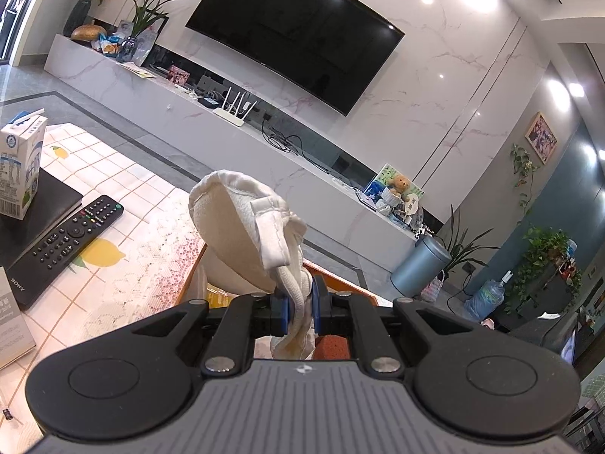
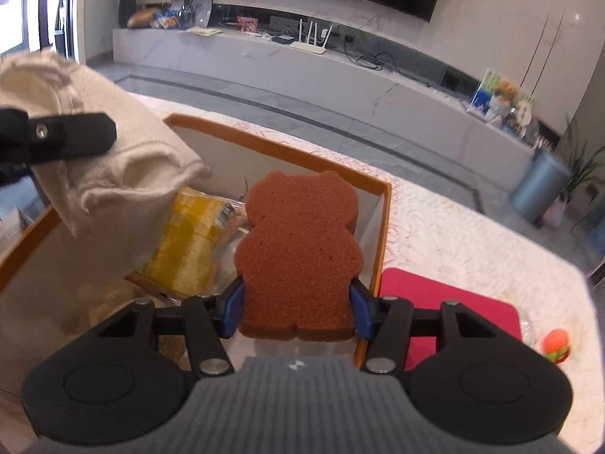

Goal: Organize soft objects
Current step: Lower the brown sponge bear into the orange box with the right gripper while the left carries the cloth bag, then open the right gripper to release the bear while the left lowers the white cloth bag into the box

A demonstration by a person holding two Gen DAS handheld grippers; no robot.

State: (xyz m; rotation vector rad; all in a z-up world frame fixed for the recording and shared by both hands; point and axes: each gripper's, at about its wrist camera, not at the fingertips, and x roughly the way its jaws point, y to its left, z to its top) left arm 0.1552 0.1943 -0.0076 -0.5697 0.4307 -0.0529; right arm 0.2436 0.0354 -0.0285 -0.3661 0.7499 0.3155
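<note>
My left gripper (image 1: pixel 300 308) is shut on a white towel (image 1: pixel 242 227), which bulges up in front of it above the table edge. The towel also shows at the left of the right wrist view (image 2: pixel 113 166), with a left gripper finger (image 2: pixel 72 138) across it. My right gripper (image 2: pixel 297 302) is shut on a brown bear-shaped sponge (image 2: pixel 298 253), held upright over an orange-rimmed white box (image 2: pixel 382 234). A corner of the sponge (image 1: pixel 332 348) shows in the left wrist view. A yellow packet (image 2: pixel 189 242) lies in the box.
A Sony remote (image 1: pixel 64 242), a milk carton (image 1: pixel 20 166) on a black book and a leaflet lie on the lemon-print tablecloth at left. A pink mat (image 2: pixel 453 302) and an orange ball toy (image 2: pixel 556 344) lie right of the box. A TV wall is behind.
</note>
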